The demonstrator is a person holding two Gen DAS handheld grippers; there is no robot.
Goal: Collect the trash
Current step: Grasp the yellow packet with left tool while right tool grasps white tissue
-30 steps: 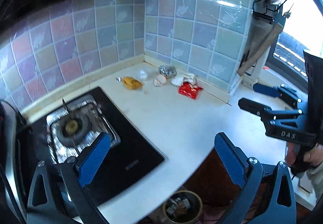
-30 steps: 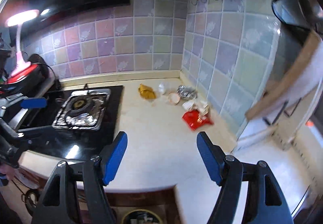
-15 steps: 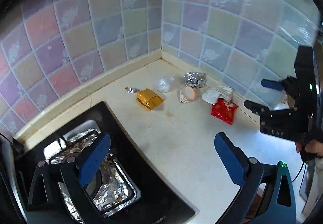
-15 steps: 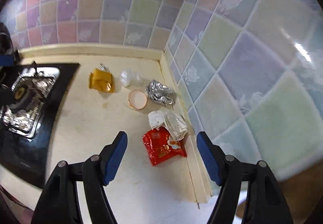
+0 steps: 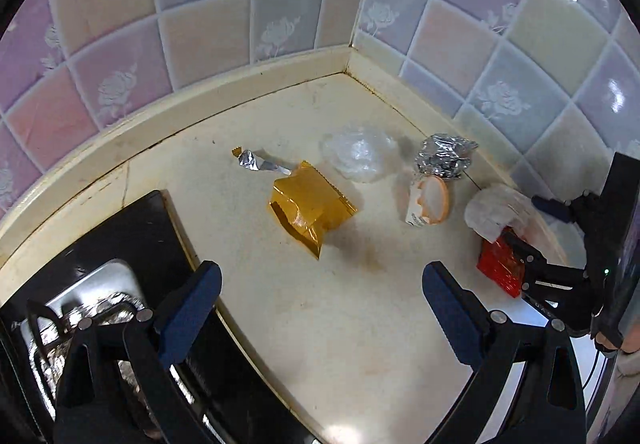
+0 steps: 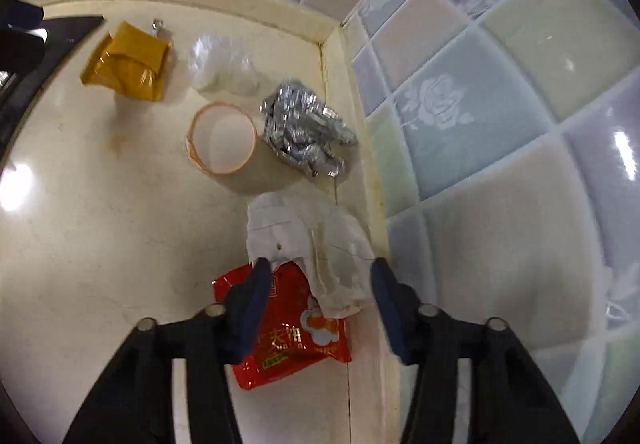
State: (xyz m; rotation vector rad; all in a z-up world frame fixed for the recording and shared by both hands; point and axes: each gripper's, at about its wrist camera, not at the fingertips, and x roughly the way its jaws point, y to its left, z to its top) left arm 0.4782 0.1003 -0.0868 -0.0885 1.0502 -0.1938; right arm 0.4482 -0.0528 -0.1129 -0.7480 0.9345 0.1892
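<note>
Trash lies in the counter corner: a yellow packet (image 5: 310, 209), a foil strip (image 5: 256, 163), clear plastic (image 5: 360, 155), crumpled foil (image 6: 304, 127), a tipped paper cup (image 6: 222, 137), crumpled white paper (image 6: 304, 232) and a red snack packet (image 6: 292, 328). My right gripper (image 6: 320, 272) points down over the white paper and red packet. Its jaws are closing with both between them, and a gap shows at the right pad. My left gripper (image 5: 320, 276) hangs open above bare counter, short of the yellow packet, with nothing between its fingers.
A black hob (image 5: 120, 244) with a foil-lined burner (image 5: 100, 316) sits at the left. Tiled walls meet in the corner just behind the trash. The cream counter (image 5: 340, 344) stretches toward the front.
Both grippers have come down and forward toward the corner, so the trash looks much larger. The right jaws have narrowed around the white paper and red packet.
</note>
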